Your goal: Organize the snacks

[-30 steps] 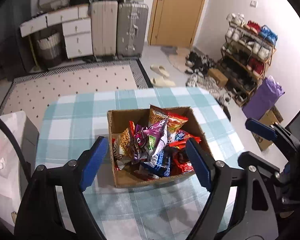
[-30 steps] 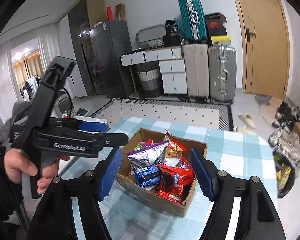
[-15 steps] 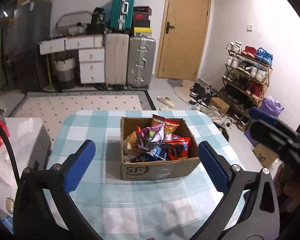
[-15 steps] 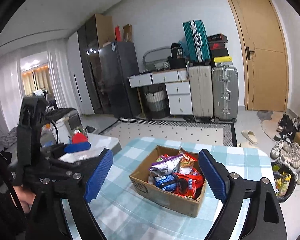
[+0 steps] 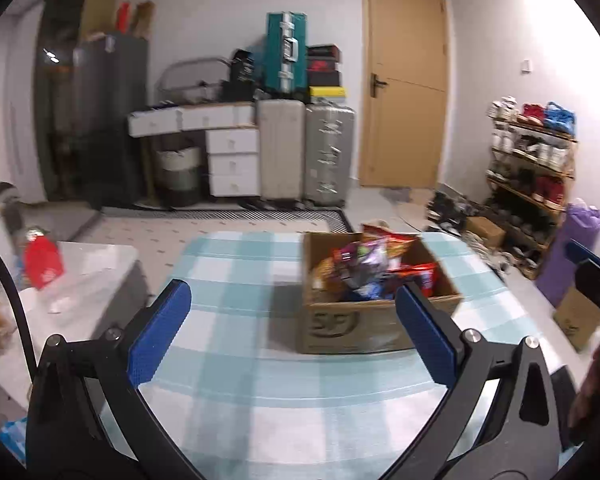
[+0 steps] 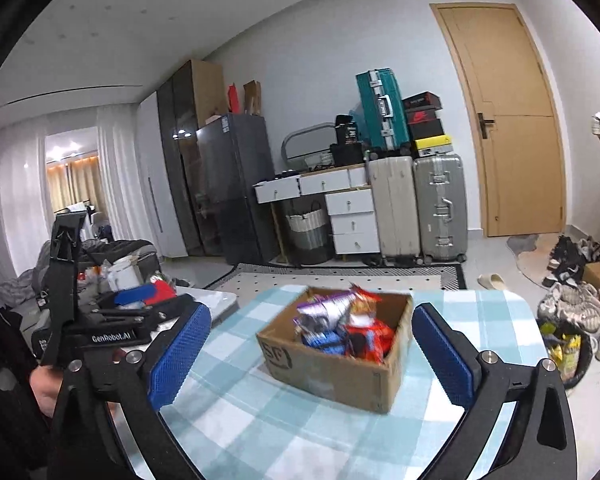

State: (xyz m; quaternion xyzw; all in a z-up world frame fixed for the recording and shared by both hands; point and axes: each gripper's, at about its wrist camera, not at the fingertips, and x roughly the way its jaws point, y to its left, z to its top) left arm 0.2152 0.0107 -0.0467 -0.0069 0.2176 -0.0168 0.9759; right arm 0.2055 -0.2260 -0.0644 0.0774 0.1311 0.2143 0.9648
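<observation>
Cardboard box (image 5: 380, 320) at centre frame on checked tablecloth (image 5: 260, 380), heaped with snack packets (image 5: 374, 270). Left gripper (image 5: 296, 332): jaws wide, empty. Right gripper (image 6: 310, 354): jaws opening, nothing gripped. Right view only: fridge (image 6: 236, 184), left hand (image 6: 46, 388). Bare cloth at lower frame.

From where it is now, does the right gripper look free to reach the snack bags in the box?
Probably yes. The right gripper has nothing between its opening jaws, the cardboard box has an open top with snack bags heaped above the rim, and only bare checked tablecloth lies between.
</observation>
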